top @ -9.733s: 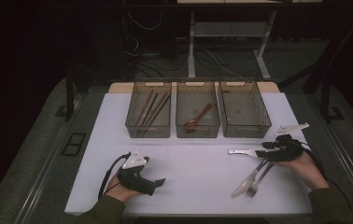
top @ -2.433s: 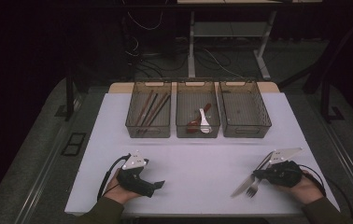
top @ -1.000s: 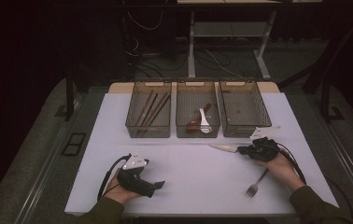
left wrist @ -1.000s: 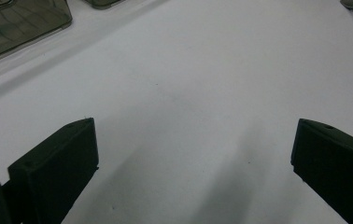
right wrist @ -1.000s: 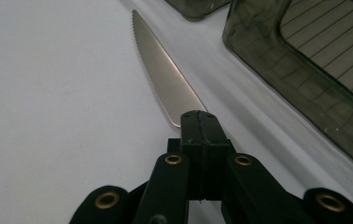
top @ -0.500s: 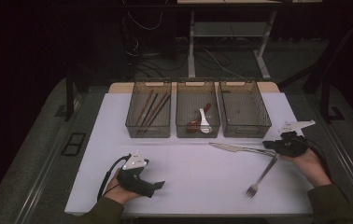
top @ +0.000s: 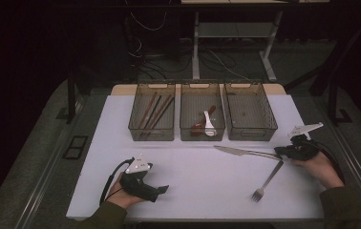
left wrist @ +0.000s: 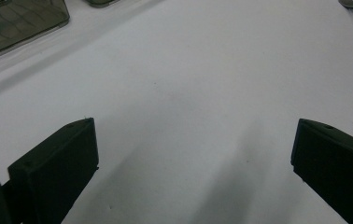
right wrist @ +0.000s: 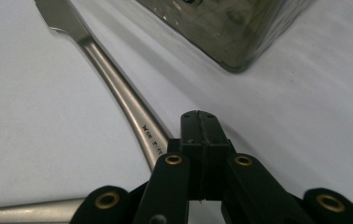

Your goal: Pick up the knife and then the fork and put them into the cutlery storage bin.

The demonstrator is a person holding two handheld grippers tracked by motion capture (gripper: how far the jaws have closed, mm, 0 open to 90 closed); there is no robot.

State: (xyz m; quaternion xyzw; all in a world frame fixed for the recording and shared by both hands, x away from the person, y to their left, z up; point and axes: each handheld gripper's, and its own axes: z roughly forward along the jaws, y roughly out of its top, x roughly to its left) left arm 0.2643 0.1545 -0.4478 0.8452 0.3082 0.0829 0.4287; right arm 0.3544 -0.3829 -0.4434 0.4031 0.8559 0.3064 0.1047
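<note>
The right tool is pressed together with the knife handle tucked against its side on the counter, near the empty bin; we cannot tell whether it pinches. The left tool rests spread. We would secure the handle and lift level; its 1 stamped mark is illegible.
</note>
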